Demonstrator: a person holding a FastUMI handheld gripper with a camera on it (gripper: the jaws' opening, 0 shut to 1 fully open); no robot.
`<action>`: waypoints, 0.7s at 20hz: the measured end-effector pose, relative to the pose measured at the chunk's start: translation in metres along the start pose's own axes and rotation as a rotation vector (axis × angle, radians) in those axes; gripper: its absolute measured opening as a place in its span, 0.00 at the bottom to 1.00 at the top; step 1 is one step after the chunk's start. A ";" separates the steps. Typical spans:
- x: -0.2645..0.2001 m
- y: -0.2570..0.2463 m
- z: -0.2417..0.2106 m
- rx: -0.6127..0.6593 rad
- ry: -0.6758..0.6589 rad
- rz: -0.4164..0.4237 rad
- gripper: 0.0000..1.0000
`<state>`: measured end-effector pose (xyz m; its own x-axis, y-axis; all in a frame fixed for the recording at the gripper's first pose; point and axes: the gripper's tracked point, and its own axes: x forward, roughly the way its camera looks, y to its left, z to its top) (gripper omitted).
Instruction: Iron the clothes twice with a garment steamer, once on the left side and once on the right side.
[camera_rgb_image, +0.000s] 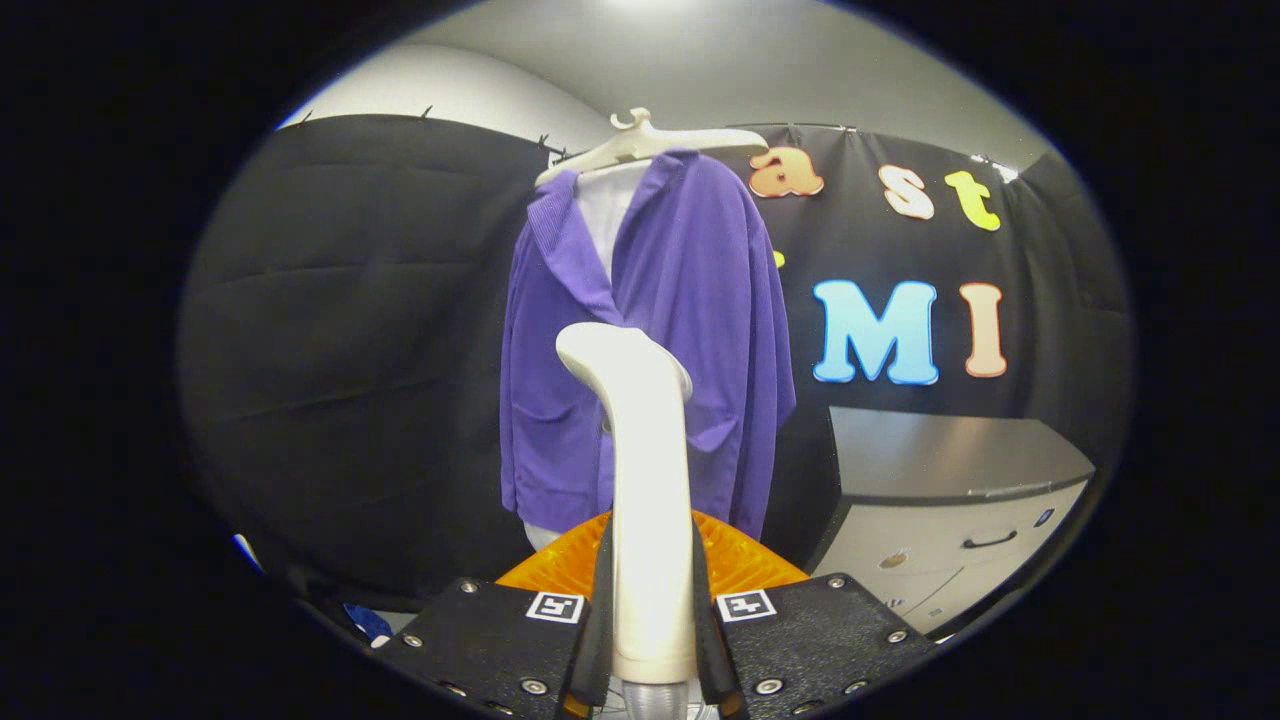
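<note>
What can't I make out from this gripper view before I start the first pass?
- Steam face of the white plastic garment steamer: turned away toward the purple knit cardigan, so contact or gap is unclear.
- Cardigan's lower middle: hidden behind the steamer.
- Steamer's base: cut off below the gripper, whose jaws clamp its handle.
- White garment under the cardigan: mostly covered.
- Orange ribbed object: hidden by the jaws.
</note>
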<state>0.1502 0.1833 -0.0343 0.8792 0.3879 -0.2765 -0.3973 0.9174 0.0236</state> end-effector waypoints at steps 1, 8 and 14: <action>0.001 0.001 0.014 0.003 -0.024 0.002 0.34; 0.003 0.007 0.108 0.022 -0.218 0.012 0.34; 0.024 0.032 0.166 0.005 -0.302 0.050 0.34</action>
<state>0.2020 0.2370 0.1190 0.8971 0.4412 0.0233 -0.4418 0.8964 0.0347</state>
